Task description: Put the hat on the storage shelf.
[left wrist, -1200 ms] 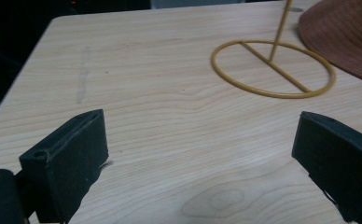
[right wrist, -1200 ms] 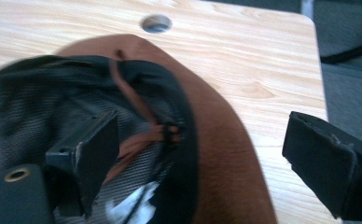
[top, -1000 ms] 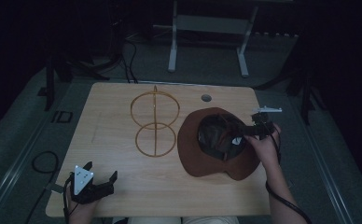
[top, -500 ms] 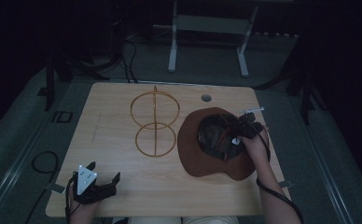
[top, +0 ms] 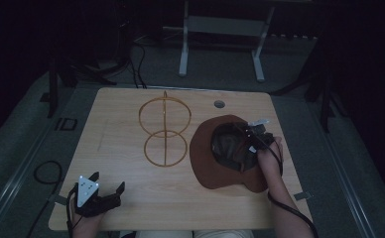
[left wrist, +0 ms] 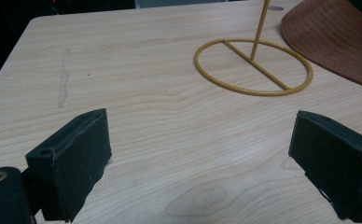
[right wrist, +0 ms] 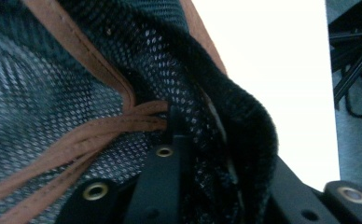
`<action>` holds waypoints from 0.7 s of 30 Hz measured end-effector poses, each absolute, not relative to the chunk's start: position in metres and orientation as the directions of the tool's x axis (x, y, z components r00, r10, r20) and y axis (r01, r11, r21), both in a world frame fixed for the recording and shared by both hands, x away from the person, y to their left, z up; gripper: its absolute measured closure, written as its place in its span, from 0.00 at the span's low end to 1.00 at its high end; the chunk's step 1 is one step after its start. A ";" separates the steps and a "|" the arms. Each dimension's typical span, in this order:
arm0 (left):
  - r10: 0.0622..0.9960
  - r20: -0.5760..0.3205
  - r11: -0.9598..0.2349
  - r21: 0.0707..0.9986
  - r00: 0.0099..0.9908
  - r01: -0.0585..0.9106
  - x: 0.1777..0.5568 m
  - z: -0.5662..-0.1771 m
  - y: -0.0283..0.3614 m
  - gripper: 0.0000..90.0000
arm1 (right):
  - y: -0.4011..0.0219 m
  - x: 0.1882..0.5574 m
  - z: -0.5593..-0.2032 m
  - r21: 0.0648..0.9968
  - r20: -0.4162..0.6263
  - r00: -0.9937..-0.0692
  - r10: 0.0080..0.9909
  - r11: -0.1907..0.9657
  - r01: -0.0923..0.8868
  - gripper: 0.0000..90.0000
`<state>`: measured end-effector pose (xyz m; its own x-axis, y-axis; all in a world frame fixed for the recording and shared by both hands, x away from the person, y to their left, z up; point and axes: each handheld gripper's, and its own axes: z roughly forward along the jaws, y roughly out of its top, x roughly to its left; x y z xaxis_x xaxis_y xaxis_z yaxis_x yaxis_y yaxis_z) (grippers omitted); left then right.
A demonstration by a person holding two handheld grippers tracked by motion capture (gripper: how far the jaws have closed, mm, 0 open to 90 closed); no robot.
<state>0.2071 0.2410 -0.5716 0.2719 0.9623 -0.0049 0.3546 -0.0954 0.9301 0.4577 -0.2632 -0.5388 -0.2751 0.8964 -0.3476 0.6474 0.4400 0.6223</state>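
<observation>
Meanwhile, the right gripper (top: 247,144) is clamping its just-closing jaws on the mesh-lined inner band of the brown hat (top: 215,168), lying upside down at the table's (top: 121,129) right, while the left gripper (top: 103,196) is resting wide open and holding nothing at the near-left corner.

I see a pale wooden tabletop (top: 126,124) with a fine, wavy grain and one faint grey streak on its left part. The hat (top: 208,163) I am working on has a rust-brown brim, ribbed with rows of stitching in the left gripper view. Its inside is dark grey-black mesh (right wrist: 44,79), dotted with tiny holes, edged by a brown band and crossed by brown cords (right wrist: 90,135). The wire stand (top: 164,130) is mustard yellow. My right hand-held gripper (top: 245,148) is black with brass-coloured rivets; the left hand-held gripper (top: 106,191) is black too, topped by a light grey plate.
</observation>
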 end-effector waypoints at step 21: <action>0.930 -0.027 -0.135 0.903 0.368 0.409 0.215 -0.573 0.217 0.12 | -0.295 0.402 -0.445 0.857 -0.210 -0.196 0.958 0.277 0.436 0.94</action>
